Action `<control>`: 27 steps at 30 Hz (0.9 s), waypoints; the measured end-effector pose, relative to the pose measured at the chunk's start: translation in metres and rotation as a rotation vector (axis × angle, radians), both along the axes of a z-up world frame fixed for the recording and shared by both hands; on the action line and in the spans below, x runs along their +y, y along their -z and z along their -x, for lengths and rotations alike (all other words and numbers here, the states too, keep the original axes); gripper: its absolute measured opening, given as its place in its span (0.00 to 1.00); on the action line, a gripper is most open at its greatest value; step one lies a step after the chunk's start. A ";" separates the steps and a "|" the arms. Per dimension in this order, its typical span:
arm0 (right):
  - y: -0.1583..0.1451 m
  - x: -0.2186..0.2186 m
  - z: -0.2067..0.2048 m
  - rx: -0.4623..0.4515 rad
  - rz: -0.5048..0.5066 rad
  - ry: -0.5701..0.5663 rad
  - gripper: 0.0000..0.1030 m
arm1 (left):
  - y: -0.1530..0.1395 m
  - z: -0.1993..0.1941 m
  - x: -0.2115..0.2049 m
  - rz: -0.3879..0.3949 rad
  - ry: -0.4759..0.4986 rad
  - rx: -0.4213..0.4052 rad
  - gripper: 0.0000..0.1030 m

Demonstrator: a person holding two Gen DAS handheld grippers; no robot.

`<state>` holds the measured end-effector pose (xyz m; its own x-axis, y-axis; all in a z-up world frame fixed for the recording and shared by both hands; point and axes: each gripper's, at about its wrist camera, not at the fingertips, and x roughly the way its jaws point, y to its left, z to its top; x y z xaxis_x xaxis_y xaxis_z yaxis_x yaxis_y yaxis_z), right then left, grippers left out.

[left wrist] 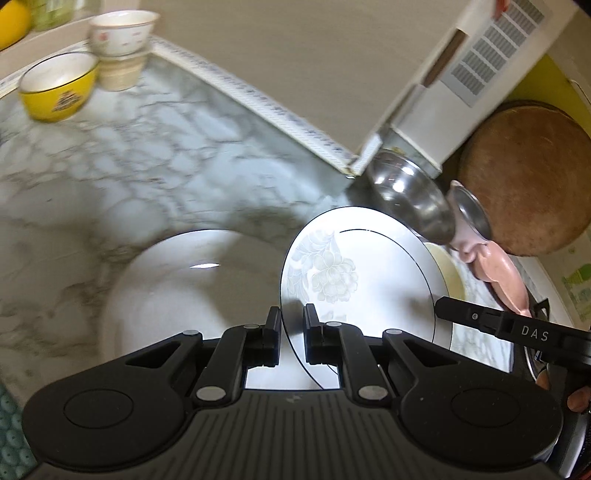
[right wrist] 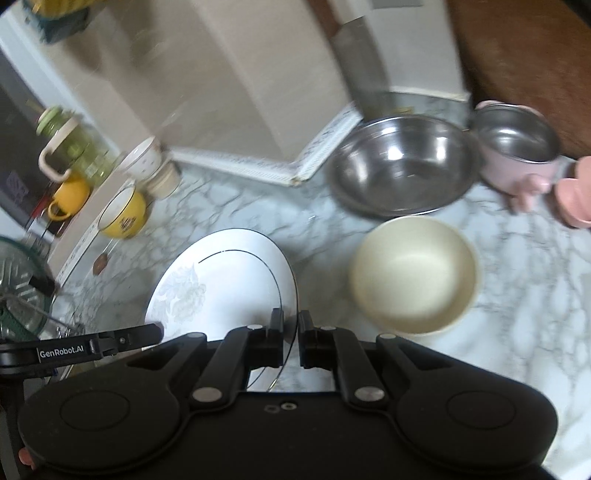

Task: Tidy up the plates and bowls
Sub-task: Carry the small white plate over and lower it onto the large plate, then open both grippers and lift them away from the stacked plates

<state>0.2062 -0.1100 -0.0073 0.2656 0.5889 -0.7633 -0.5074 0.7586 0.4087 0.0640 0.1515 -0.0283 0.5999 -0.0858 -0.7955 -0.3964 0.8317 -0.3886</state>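
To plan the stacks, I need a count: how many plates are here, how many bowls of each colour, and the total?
Plates: 2 (flowered plate, plain white plate)
Yellow bowl: 1
White patterned bowl: 1
Beige bowl under it: 1
Cream bowl: 1
Steel bowl: 1
Total: 7

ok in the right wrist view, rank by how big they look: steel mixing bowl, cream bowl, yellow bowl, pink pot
1. Round steel mixing bowl
2. Plain cream bowl, nearly as wide, but it is nearer the camera, so that order is unsure
3. Small pink pot with steel lining
4. Yellow bowl with white inside, far off at the left
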 end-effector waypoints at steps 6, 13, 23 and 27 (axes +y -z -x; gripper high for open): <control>0.017 0.036 0.014 0.030 0.023 -0.056 0.09 | 0.019 0.023 0.025 -0.004 -0.048 0.044 0.10; 0.041 0.061 0.028 0.096 0.038 -0.093 0.09 | 0.040 0.040 0.044 -0.003 -0.088 0.087 0.10; 0.056 0.076 0.034 0.116 0.071 -0.104 0.09 | 0.063 0.044 0.056 0.032 -0.096 0.108 0.10; 0.059 0.078 0.035 0.124 0.079 -0.109 0.09 | 0.064 0.043 0.057 0.024 -0.091 0.106 0.10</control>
